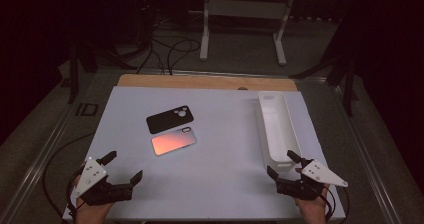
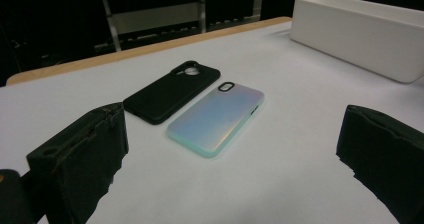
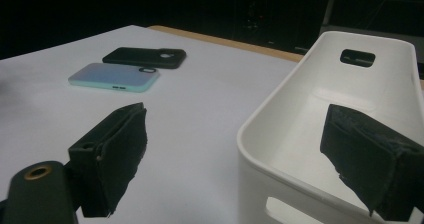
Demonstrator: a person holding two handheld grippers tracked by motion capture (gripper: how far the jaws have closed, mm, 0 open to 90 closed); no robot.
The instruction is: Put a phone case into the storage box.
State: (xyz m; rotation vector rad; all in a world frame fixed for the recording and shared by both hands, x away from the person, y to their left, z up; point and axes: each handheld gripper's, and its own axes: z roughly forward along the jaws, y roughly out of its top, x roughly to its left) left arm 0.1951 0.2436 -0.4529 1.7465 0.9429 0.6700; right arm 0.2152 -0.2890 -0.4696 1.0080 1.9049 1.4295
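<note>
Slippage is the chief risk: the iridescent phone case (image 1: pixel 173 143) lies flat on the bench (image 1: pixel 215 184), touching the black phone case (image 1: pixel 170 118), which could be nudged. Left claw (image 1: pixel 122 168) and right claw (image 1: pixel 282 164) are held wide, empty.

The high view looks forward and down over the whole counter (image 1: pixel 210 184). Each gripper view sits low near the front edge, facing forward. All share the two phone cases (image 2: pixel 200 104) and white bin (image 3: pixel 320 134).
</note>
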